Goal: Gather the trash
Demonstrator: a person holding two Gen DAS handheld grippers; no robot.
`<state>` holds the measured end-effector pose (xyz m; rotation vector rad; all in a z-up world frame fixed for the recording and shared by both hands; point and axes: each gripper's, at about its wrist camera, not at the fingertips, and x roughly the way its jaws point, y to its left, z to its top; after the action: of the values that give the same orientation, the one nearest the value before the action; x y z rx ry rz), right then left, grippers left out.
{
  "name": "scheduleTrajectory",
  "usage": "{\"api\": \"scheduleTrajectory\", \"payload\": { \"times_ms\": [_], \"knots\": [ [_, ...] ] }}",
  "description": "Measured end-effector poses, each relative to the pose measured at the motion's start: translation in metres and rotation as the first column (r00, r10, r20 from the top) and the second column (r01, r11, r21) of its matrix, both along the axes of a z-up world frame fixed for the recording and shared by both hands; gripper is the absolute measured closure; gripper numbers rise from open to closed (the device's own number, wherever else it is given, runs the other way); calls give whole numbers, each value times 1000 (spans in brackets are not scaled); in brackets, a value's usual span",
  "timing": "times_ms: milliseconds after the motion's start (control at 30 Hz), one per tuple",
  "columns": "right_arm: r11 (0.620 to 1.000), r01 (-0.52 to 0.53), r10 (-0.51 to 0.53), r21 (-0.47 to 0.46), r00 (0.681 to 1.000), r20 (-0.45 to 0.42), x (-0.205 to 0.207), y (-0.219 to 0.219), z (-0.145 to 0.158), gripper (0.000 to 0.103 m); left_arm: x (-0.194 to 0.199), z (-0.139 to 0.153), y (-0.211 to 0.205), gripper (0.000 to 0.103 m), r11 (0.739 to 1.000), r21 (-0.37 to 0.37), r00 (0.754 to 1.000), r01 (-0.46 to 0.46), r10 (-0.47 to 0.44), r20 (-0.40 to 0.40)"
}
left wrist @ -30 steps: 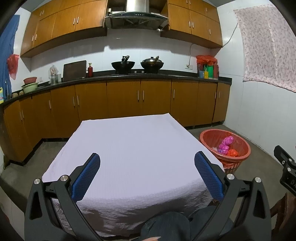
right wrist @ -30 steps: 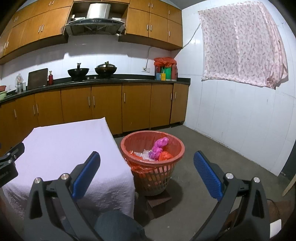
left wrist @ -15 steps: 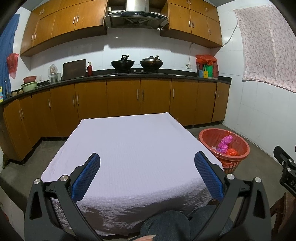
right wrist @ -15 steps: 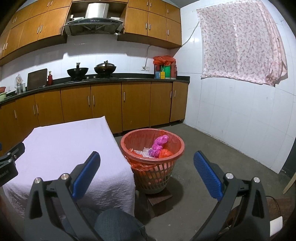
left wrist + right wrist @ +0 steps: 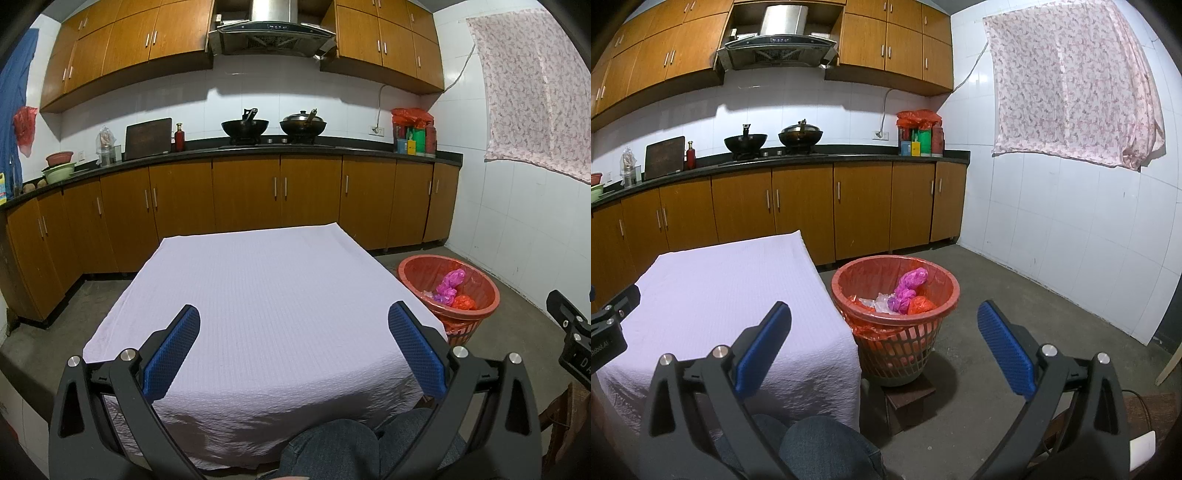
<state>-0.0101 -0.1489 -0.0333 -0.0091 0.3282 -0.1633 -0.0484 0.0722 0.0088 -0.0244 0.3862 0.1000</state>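
Note:
A red plastic basket (image 5: 846, 291) lined with a red bag stands on a low block on the floor, right of the table; it also shows in the left wrist view (image 5: 485, 291). Inside lie a pink crumpled bag (image 5: 908, 286), an orange one (image 5: 921, 305) and clear plastic (image 5: 882, 302). My left gripper (image 5: 293, 350) is open and empty over the near end of the table (image 5: 266, 280), which has a pale lilac cloth. My right gripper (image 5: 884, 349) is open and empty, held in front of the basket and above the floor.
Brown kitchen cabinets (image 5: 243, 195) with a dark counter run along the far wall, with two woks (image 5: 273, 127) on the stove. A white tiled wall with a pink floral cloth (image 5: 1075, 81) is at the right. Concrete floor (image 5: 1015, 291) surrounds the basket. A person's knee (image 5: 820, 446) is below.
Both views have shifted slightly, as if the grippers drew back a little and rose. Both grippers stay open and empty. The basket and its contents have not moved.

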Motion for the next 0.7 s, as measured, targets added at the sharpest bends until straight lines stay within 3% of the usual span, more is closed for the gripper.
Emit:
{"api": "scheduleTrajectory", "payload": {
  "times_ms": [700],
  "knots": [
    [1000,1,-1,4,1000,-4,0,-1,-4,4,-1,0,-1,2,1000,6,1000,2,-2,2]
  ]
}}
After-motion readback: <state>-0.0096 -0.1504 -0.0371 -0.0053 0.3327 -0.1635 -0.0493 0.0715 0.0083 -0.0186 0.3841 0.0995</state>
